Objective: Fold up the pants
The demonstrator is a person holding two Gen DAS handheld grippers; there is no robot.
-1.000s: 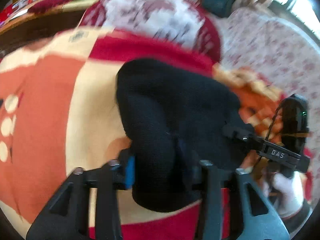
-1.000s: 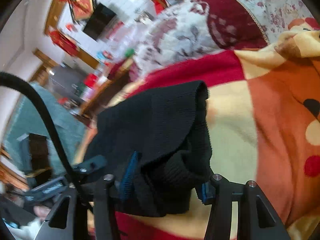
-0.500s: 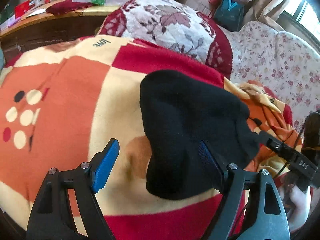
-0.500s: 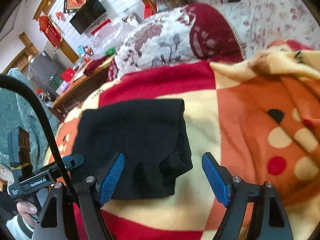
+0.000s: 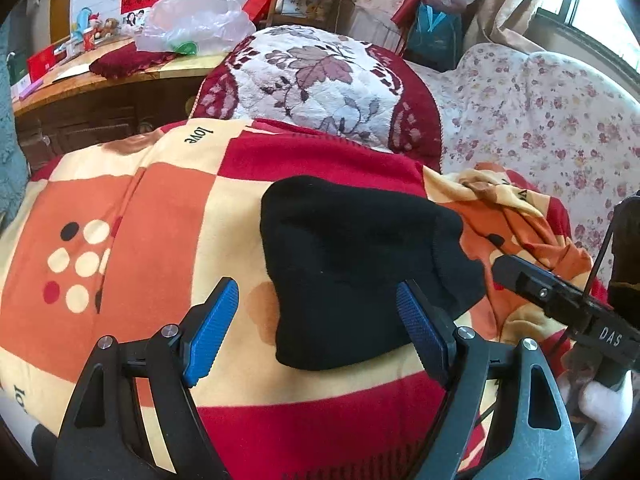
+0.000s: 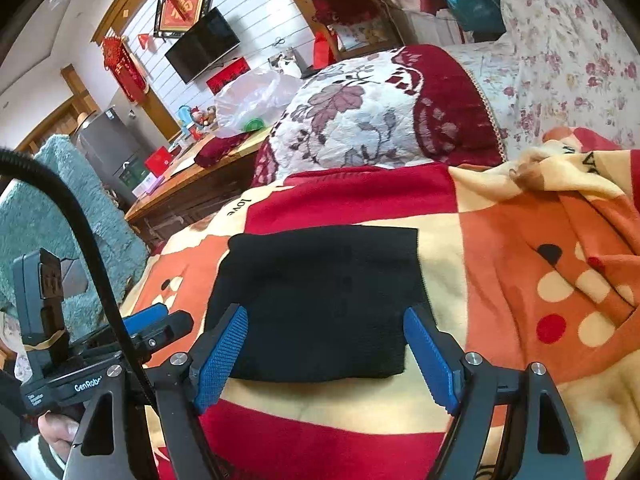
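Pants [image 6: 316, 300] black knit, folded rectangular on fleecy checked blanket [image 6: 500, 248]; both tongs wide, empty.

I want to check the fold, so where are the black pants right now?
In both wrist views the folded black pants lie on the checked blanket, just below the floral cushion.

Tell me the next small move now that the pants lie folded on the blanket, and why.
Probably back both claws away. The black pants lie in a compact folded rectangle on the checked blanket, and the left claw and right claw stand open, their pads clear of the cloth.
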